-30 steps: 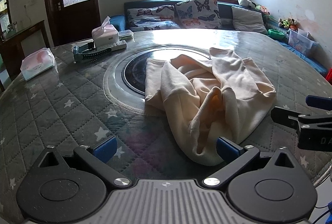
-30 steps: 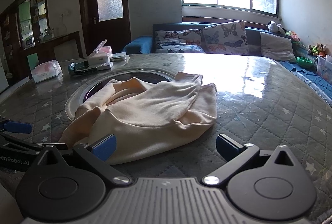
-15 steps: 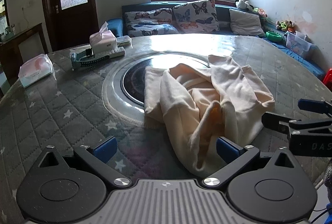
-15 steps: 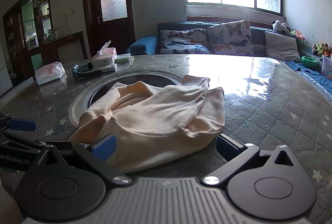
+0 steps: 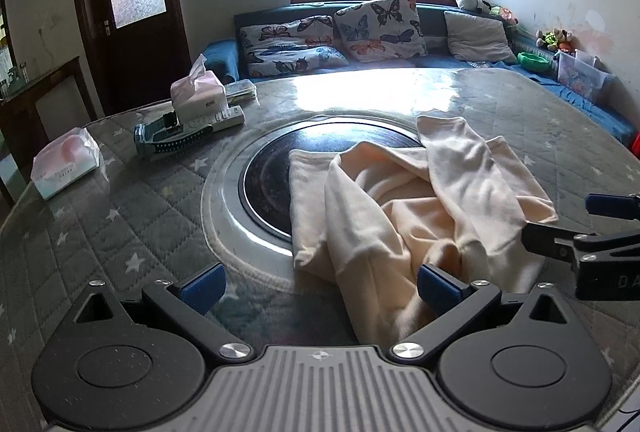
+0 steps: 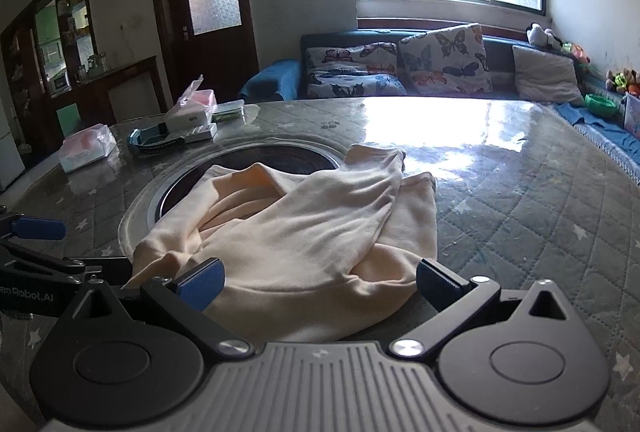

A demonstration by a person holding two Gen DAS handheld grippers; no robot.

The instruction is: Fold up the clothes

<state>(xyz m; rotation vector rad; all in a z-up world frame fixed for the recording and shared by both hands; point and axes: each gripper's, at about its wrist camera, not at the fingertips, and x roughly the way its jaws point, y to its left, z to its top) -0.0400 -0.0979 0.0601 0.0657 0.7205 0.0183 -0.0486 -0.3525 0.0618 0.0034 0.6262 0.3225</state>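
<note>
Garment point(image 5: 420, 207) lies bunched at frame centre on the counter point(image 5: 120, 216), partly over the dark inset disc point(image 5: 276, 175). Left tool point(image 5: 320, 282) and right tool point(image 6: 320, 278) both spread, holding nothing. Risk: a pinch catches several overlapped layers, dragging the heap instead of opening it.

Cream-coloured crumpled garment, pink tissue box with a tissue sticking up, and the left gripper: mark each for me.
cream-coloured crumpled garment point(image 6: 304, 244): right wrist view, on its broad top fold.
pink tissue box point(image 5: 198, 93): left wrist view, on its front face.
left gripper point(image 5: 320, 286): left wrist view, midway between its open blue-padded fingertips.
</note>
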